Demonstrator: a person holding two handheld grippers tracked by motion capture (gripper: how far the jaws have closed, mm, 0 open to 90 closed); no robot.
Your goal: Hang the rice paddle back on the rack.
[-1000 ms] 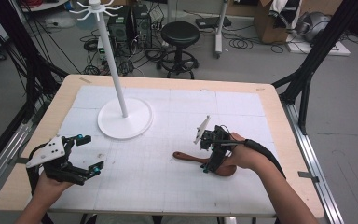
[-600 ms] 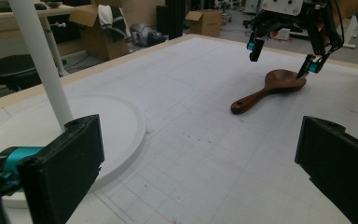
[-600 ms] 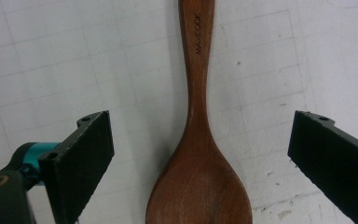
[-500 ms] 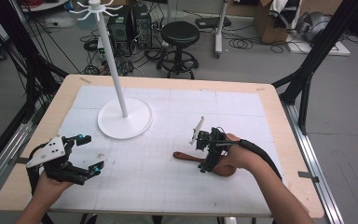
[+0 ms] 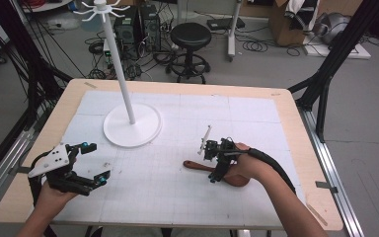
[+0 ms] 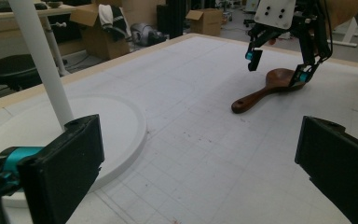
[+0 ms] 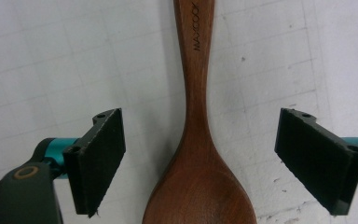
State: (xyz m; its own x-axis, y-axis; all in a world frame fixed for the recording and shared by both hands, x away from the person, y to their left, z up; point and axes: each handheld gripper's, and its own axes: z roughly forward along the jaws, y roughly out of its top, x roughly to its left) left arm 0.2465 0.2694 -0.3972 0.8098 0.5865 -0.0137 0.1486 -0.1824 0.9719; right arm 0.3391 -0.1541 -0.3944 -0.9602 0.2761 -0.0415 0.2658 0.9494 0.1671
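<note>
Across the whole tabletop (image 5: 296,129) lies a white gridded mat, wood edge showing round it, so everything sits flat w/ room to work. Far left on the mat stands the white rack (image 5: 128,103): round base, tall pole, hooks at the top. I'd guess it's where a utensil would hang, though that's my read only.

Near left, my left gripper (image 5: 91,163) rests low by the table's near-left corner, jaws spread wide, nothing between them. I'm keeping it parked there, well apart from the rack base and out of the right side's way; from its own view the rack pole sits just beyond its left jaw, and the spoon is far off.

Right of centre, my right gripper (image 5: 216,163) is tipped down over the wooden spoon (image 5: 202,167), jaws spread and straddling it. In the right gripper view the pads (image 7: 100,156) stand either side of the neck where bowl meets handle, not touching the wood yet. Good spot imo: narrow enough to close on, near the heavy end so it shouldn't swing.

Spoon (image 7: 196,140) lies flat on the mat, bowl toward the near right, handle pointing left toward mat centre, w/ a small hole at the handle tip. Next I'd say: drop a touch, close on the neck.
</note>
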